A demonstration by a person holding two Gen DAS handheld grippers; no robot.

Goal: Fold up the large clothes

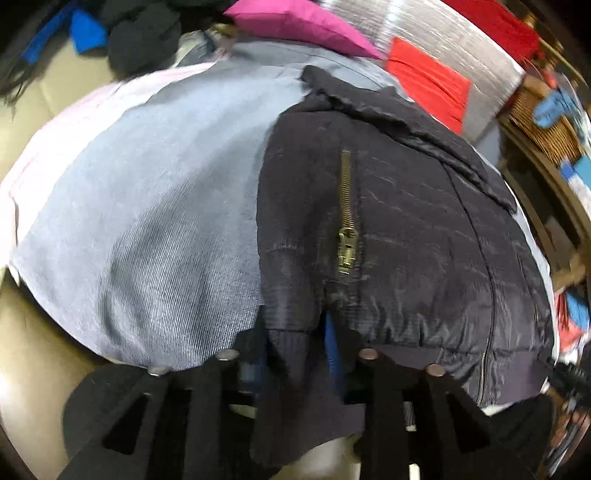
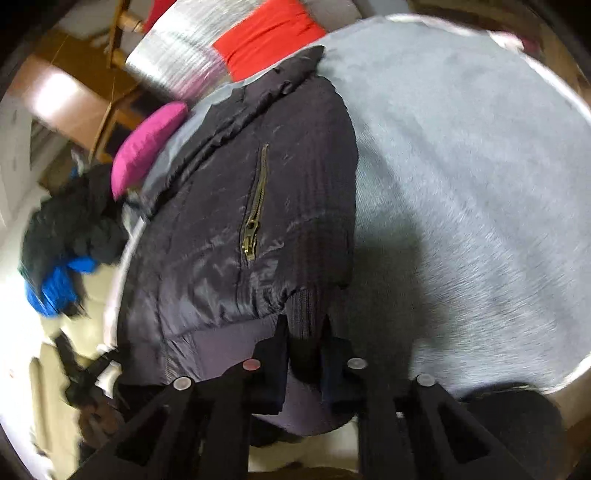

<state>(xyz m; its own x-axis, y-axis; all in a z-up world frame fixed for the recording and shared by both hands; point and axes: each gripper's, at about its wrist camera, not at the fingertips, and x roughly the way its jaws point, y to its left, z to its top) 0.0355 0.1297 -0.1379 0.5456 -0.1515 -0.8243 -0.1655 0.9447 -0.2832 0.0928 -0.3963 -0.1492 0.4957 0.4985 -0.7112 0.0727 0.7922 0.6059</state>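
A dark navy padded jacket (image 1: 406,229) with a brass pocket zipper (image 1: 347,236) lies folded on a pale blue-grey cloth (image 1: 155,221). My left gripper (image 1: 306,332) is shut on the jacket's ribbed cuff at its near edge. In the right wrist view the same jacket (image 2: 221,229), its zipper (image 2: 255,218) and the cloth (image 2: 461,166) show. My right gripper (image 2: 306,328) is shut on the ribbed cuff too, at the jacket's near right corner.
A magenta garment (image 1: 295,22), a red cloth (image 1: 428,81) and a silver padded sheet (image 1: 461,40) lie beyond the jacket. Dark and blue clothes (image 2: 66,251) are heaped to the side. A wicker basket (image 1: 543,122) and wooden furniture (image 2: 92,92) stand nearby.
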